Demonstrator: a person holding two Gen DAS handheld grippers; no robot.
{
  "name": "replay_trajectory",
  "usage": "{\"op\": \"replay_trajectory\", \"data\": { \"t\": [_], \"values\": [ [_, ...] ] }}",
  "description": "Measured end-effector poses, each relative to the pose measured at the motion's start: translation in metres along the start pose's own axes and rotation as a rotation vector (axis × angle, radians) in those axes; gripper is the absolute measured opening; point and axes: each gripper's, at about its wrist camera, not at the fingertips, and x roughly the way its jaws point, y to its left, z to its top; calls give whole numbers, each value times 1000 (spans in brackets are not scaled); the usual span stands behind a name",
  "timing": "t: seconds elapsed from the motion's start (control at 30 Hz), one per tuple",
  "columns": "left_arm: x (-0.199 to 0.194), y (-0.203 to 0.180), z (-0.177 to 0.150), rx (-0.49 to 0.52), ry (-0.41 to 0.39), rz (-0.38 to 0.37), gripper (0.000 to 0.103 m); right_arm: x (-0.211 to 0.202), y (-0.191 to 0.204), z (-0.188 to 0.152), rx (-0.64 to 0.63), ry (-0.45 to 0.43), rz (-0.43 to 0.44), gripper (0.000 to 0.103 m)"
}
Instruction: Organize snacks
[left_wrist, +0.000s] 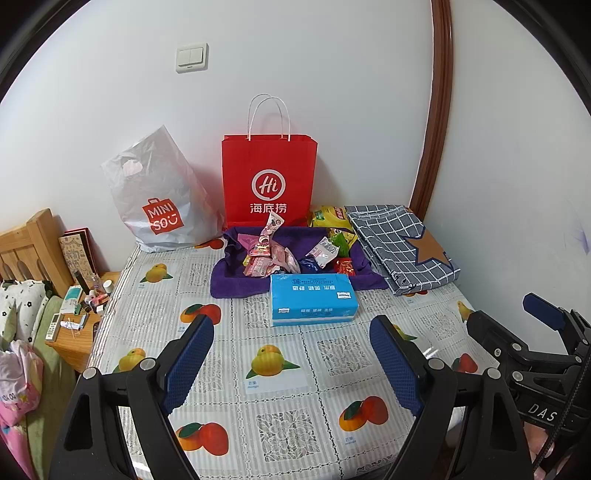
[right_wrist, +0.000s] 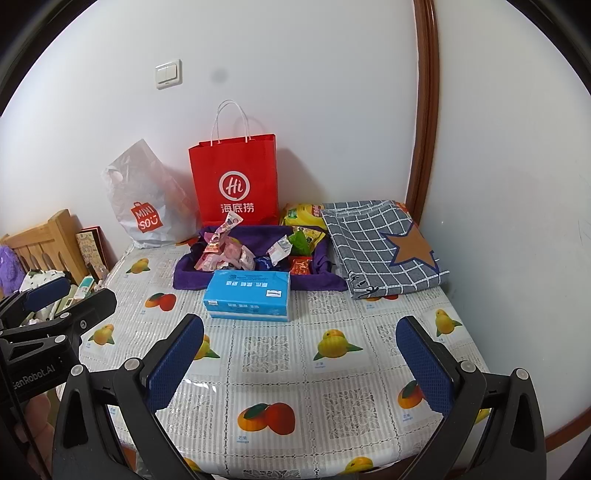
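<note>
Your fingers (left_wrist: 192, 365) on the left gripper (left_wrist: 291, 365) stand spread and released with nothing between them, low in the frame, and the right gripper (right_wrist: 299, 365) hangs the same way, wide apart and empty. Both hover over the fruit-patterned plastic cloth on the counter (left_wrist: 280, 413), well short of the goods.

The upright red paper carrier bag with white cord handles (left_wrist: 269, 181) stands at the centre back against the wall; it looks stiff but light, likely to tip if nudged. Just in front of it, the soft purple cloth tray (left_wrist: 229, 280) holds the snacks.

The blue tissue pack (left_wrist: 312, 304) touches the tray's front edge and will squash under a hard pinch.

The pile of small pink, white and red foil snack packets (left_wrist: 273, 258) lies in the tray at frame centre. They look light, crinkly and slippery, so you should pinch one by a flat sealed edge rather than its puffed middle.
</note>
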Motion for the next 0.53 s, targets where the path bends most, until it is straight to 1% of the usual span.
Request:
{"op": "replay_trajectory", "data": {
  "t": [0.47, 0.53],
  "values": [
    [-1, 0, 0, 0, -3, 1, 86, -4, 3, -1, -3, -6, 2, 103],
    [-4, 1, 2, 2, -13, 2, 86, -4, 3, -1, -3, -7, 2, 103]
  ]
}}
